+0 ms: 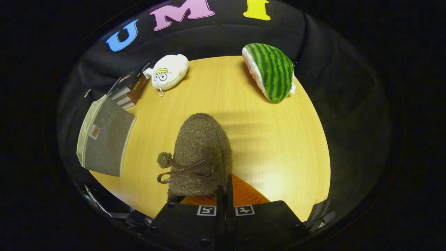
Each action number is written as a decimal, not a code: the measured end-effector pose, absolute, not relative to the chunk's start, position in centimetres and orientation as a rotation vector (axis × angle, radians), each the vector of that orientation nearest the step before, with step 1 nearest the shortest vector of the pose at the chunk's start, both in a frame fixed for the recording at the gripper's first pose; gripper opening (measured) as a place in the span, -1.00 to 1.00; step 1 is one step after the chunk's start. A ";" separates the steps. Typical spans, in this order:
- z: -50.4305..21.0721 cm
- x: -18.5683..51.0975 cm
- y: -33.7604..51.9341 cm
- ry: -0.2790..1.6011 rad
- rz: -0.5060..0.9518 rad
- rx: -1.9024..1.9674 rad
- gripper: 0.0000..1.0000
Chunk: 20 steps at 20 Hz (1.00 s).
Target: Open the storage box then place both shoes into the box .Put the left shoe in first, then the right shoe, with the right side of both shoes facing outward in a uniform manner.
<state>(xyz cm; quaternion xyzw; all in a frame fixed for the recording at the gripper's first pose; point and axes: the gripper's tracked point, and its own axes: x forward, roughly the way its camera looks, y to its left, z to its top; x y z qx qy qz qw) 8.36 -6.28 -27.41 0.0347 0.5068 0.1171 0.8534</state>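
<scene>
— That brown fuzzy shoe [204, 153], where is it?

— On the near part of the round wooden table [278, 139], toe pointing away, just ahead of the gripper [225, 202]. Its bow and pompom sit on the left side. The fingers are drawn tight together on a thin edge at the shoe's right rear, and I take it they are pinching the heel rim, orange lining showing beside them.

— And the storage box?

— The grey fabric box [104, 141] stands well off to the left, at the table's edge. From here I cannot tell whether it is open.

— What might go wrong?

— The pinch is on one thin, soft edge, off to one side. Lifted like that, I think the shoe could droop, swing or slip free. It could also turn on the way over, so the wrong side ends up facing out. And the box sits near the rim; a nudge might push it off.

— Anything else about?

— A white plush toy [170, 72] at the far left, books [130, 89] beside it, a watermelon plush [271, 71] at the far right. Pale wood, glare near the right, dark cloth all round.
</scene>
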 end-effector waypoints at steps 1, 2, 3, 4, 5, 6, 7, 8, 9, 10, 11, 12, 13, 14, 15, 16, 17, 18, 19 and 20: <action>-26.3 8.2 -5.2 1.051 0.244 0.095 -0.90; -25.1 8.0 -3.9 1.035 0.250 0.116 -0.90; -24.1 7.7 -2.5 1.026 0.261 0.139 -0.90; -23.1 7.4 -1.2 1.018 0.270 0.166 -0.90; -22.4 7.5 1.2 1.004 0.275 0.201 -0.90; -21.5 7.1 2.4 1.000 0.278 0.242 -0.90; -20.9 6.7 3.8 0.998 0.279 0.282 -0.90; -20.3 6.4 4.9 0.996 0.281 0.314 -0.90; -19.9 6.3 6.0 0.994 0.285 0.339 -0.90; -19.5 6.2 7.1 0.993 0.291 0.358 -0.91; -19.4 5.9 8.3 1.003 0.292 0.383 -0.90; -19.2 5.6 9.2 1.012 0.290 0.405 -0.90; -19.1 5.3 10.2 1.022 0.290 0.423 -0.90; -19.1 4.9 11.4 1.031 0.298 0.436 -0.90; -18.9 4.5 12.5 1.036 0.311 0.434 -0.90; -18.8 4.2 13.5 1.040 0.323 0.419 -0.90; -18.6 4.0 14.5 1.037 0.336 0.400 -0.90; -17.8 3.4 14.2 1.027 0.357 0.378 -0.90; -17.3 3.3 15.0 1.020 0.374 0.366 -0.90; -16.5 3.0 16.0 1.018 0.401 0.358 -0.90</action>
